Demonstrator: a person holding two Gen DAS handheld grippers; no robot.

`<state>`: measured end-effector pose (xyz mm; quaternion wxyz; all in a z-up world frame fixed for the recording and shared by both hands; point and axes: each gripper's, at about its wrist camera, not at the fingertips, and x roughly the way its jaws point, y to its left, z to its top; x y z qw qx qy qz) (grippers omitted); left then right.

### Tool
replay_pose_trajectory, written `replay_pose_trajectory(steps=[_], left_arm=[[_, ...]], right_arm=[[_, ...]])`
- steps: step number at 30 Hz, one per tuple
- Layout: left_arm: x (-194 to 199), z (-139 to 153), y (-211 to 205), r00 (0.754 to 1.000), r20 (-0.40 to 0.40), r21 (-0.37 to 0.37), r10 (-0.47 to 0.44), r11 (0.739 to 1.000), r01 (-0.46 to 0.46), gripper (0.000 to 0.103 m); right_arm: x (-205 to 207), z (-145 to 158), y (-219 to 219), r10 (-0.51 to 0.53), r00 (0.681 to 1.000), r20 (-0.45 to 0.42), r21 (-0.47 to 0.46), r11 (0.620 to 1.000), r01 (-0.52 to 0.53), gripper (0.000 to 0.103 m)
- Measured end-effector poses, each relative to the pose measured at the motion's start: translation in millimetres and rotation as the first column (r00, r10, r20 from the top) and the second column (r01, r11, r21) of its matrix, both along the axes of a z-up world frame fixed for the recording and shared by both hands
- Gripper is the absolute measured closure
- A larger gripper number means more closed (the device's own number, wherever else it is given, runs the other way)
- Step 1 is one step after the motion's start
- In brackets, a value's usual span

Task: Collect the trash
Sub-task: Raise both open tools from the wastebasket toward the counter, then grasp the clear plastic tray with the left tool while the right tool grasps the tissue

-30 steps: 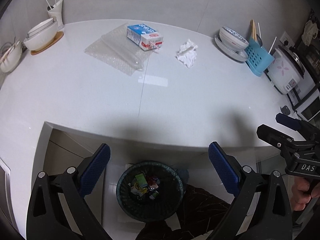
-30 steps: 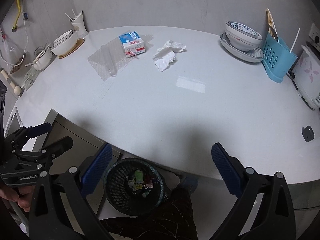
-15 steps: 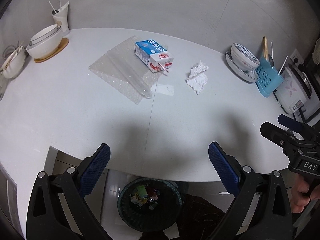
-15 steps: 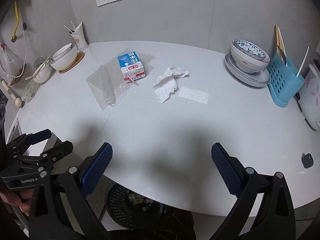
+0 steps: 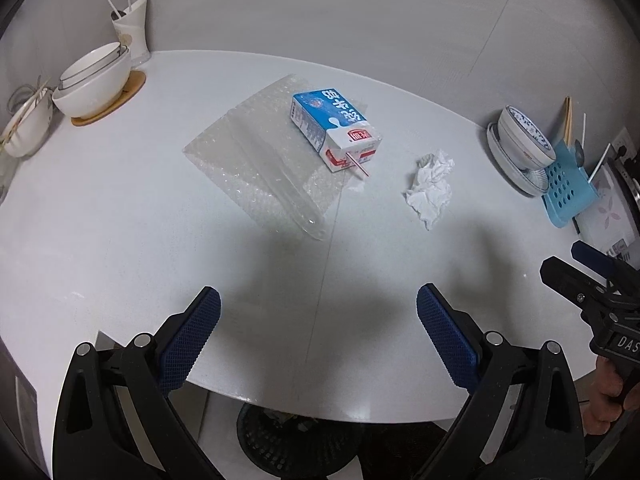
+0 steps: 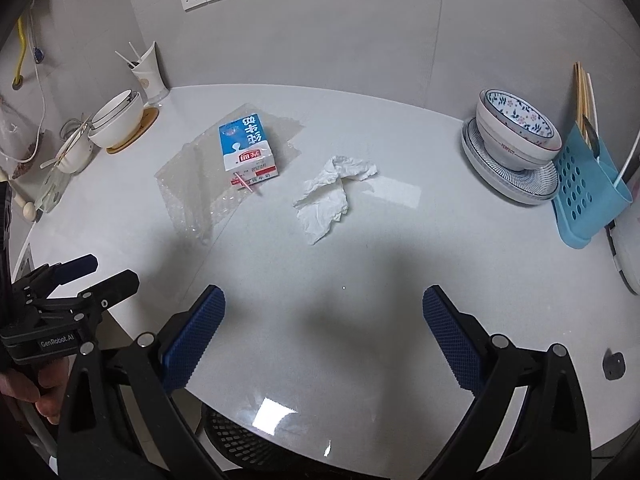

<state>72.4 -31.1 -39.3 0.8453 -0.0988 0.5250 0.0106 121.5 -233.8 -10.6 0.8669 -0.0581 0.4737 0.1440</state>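
A blue and white milk carton (image 5: 335, 132) with a pink straw lies on a sheet of clear bubble wrap (image 5: 264, 156) on the white table (image 5: 120, 208). A crumpled white tissue (image 5: 430, 188) lies to its right. The carton (image 6: 248, 148), the wrap (image 6: 192, 184) and the tissue (image 6: 330, 196) also show in the right wrist view. My left gripper (image 5: 318, 334) is open and empty above the table's near edge. My right gripper (image 6: 322, 332) is open and empty beside it. A black mesh trash basket (image 5: 296, 444) stands under the table edge, mostly hidden.
White bowls (image 5: 94, 80) on a wooden coaster and a cup of sticks (image 5: 132, 32) stand at the far left. Patterned bowls on a plate (image 6: 516, 140) and a blue utensil holder (image 6: 588, 192) stand at the right. A white appliance (image 5: 612, 208) sits at the right edge.
Both grippers have moved up and forward over the table. The trash basket has slipped mostly out of sight under the table edge. The carton, wrap and tissue look closer. Both grippers stay open.
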Motion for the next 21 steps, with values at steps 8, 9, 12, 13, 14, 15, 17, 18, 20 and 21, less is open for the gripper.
replay_pose_trajectory(steps=[8, 9, 12, 13, 14, 15, 17, 18, 20, 21], left_arm=[[43, -17, 24, 0.996, -0.041, 0.018, 0.078, 0.997, -0.077, 0.007], [49, -20, 26, 0.995, -0.046, 0.023, 0.085, 0.996, -0.084, 0.007], [70, -31, 33, 0.992, -0.071, 0.034, 0.108, 0.994, -0.106, 0.007], [78, -34, 33, 0.99, -0.08, 0.033, 0.118, 0.993, -0.115, 0.007], [86, -38, 34, 0.987, -0.092, 0.031, 0.131, 0.991, -0.129, 0.007], [94, -42, 35, 0.984, -0.103, 0.032, 0.143, 0.99, -0.14, 0.007], [109, -47, 36, 0.98, -0.117, 0.042, 0.161, 0.987, -0.157, 0.007], [116, -49, 35, 0.978, -0.123, 0.048, 0.168, 0.985, -0.163, 0.008], [128, -54, 36, 0.974, -0.137, 0.051, 0.18, 0.983, -0.175, 0.008], [134, -57, 36, 0.972, -0.148, 0.054, 0.185, 0.982, -0.179, 0.009]], right_arm=[[52, -20, 6, 0.005, 0.999, -0.048, 0.007, 1.0, -0.005, 0.008], [60, -23, 7, 0.003, 0.999, -0.053, 0.006, 1.0, -0.003, 0.008], [86, -31, 10, -0.012, 0.997, -0.079, 0.014, 1.0, 0.013, 0.008], [95, -35, 11, -0.019, 0.996, -0.09, 0.015, 1.0, 0.021, 0.008], [102, -37, 12, -0.026, 0.995, -0.099, 0.014, 1.0, 0.028, 0.008], [111, -40, 14, -0.033, 0.994, -0.108, 0.019, 0.999, 0.035, 0.008], [127, -44, 16, -0.046, 0.991, -0.126, 0.021, 0.999, 0.049, 0.008], [134, -47, 17, -0.053, 0.99, -0.134, 0.02, 0.998, 0.056, 0.009], [148, -55, 20, -0.068, 0.985, -0.16, 0.014, 0.997, 0.071, 0.012], [154, -60, 21, -0.078, 0.981, -0.177, 0.009, 0.997, 0.08, 0.013]])
